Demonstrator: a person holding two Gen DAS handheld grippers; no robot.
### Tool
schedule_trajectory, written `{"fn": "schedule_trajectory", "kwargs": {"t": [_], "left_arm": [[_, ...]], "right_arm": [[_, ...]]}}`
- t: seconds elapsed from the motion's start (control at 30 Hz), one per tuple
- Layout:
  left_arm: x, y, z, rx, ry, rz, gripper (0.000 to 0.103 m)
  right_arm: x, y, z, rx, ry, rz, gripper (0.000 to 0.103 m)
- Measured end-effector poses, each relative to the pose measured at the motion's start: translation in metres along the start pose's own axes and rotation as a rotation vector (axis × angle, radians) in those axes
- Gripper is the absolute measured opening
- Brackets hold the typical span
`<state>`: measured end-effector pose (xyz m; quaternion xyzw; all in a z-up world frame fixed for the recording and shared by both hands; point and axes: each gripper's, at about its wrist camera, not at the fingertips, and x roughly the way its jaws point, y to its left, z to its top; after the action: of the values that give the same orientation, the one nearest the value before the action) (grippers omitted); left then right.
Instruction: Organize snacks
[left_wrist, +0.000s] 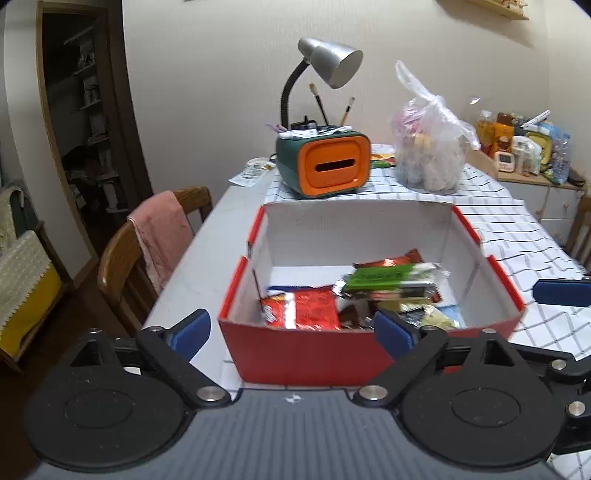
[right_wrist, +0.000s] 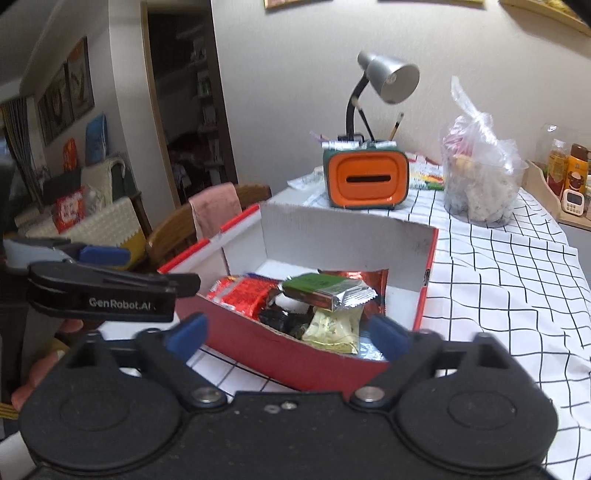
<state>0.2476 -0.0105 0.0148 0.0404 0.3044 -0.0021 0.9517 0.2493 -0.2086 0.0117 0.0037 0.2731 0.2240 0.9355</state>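
Note:
A red cardboard box (left_wrist: 295, 354) with white inner walls sits on the table just beyond both grippers. Inside lie several snack packets: a green one (left_wrist: 388, 280) on top, a red one (left_wrist: 310, 310), a pale yellow one (right_wrist: 332, 328) and a red foil one (right_wrist: 354, 277). My left gripper (left_wrist: 293, 330) hangs open in front of the box's near wall, holding nothing. My right gripper (right_wrist: 288, 334) is open too, near the box's front corner, its blue pads empty. In the right wrist view the left gripper (right_wrist: 147, 271) shows at the left, a hand beneath it.
Behind the box stand an orange-and-green desk organiser (left_wrist: 325, 166) with a silver lamp (left_wrist: 328, 62) and a knotted clear plastic bag (left_wrist: 428, 147). A checked cloth (left_wrist: 517, 236) covers the table. A wooden chair with a pink towel (left_wrist: 159, 236) stands left; bottles (left_wrist: 517, 144) crowd a shelf at the right.

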Motion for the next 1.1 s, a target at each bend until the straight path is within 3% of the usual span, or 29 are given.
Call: {"fn": "schedule_trajectory", "kwargs": {"t": [0.17, 0.6, 1.1], "left_arm": [[-0.016, -0.005, -0.016, 0.015, -0.019, -0.009, 0.097], [-0.05, 0.001, -0.042, -0.028, -0.047, -0.047, 0.103], [-0.056, 0.009, -0.049, -0.073, -0.019, 0.006, 0.103]], "right_arm": [[-0.018, 0.004, -0.009, -0.011, -0.025, 0.014, 0.102], [-0.058, 0.013, -0.031, 0.047, -0.092, 0.03, 0.103], [-0.064, 0.018, -0.039, 0.054, -0.111, 0.034, 0.103]]}}
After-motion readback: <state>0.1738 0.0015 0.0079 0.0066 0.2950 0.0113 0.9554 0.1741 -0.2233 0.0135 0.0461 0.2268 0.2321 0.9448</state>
